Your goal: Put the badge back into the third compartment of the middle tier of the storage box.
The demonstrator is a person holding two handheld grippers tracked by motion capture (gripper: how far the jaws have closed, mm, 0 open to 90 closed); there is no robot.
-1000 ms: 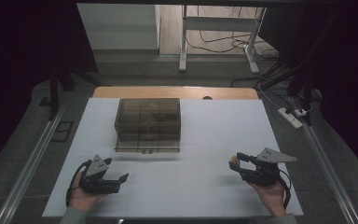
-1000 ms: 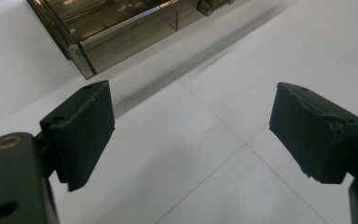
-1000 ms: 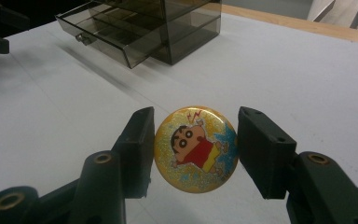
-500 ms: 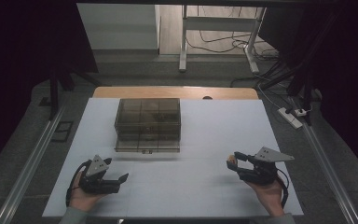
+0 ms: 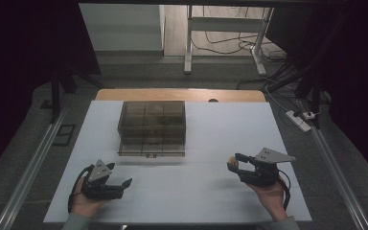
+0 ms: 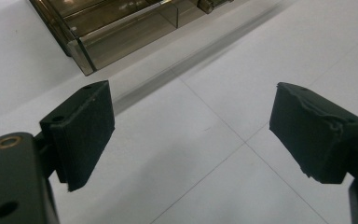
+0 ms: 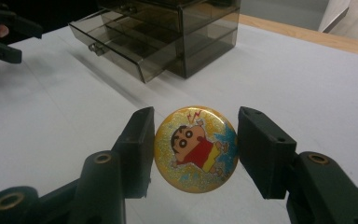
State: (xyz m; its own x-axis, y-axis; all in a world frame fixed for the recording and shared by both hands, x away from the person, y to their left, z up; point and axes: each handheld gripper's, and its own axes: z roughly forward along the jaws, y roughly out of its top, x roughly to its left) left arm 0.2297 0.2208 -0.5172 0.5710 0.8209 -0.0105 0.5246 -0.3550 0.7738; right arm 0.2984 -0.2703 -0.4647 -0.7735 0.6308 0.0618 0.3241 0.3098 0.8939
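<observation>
The right hand (image 5: 270,194) comes in from the near edge of the white table (image 5: 220,129), forearm angled up and inward, and carries the right gripper (image 5: 233,161) just above the surface with its jaws pointing toward the table's middle. Those jaws are clamped on a round badge (image 7: 196,148), one pad on each side of its rim. The badge stands on edge, its printed cartoon face turned back toward the gripper's camera and the figure roughly upright; being a disc, it has no long axis. It hangs clear of the table, near and to the right of the smoky clear drawer box (image 5: 152,127), whose bottom drawer (image 7: 121,49) is pulled out. The left hand (image 5: 84,201) rests low at the near left, its left gripper (image 5: 127,183) pointing right, jaws spread wide with nothing between them.
</observation>
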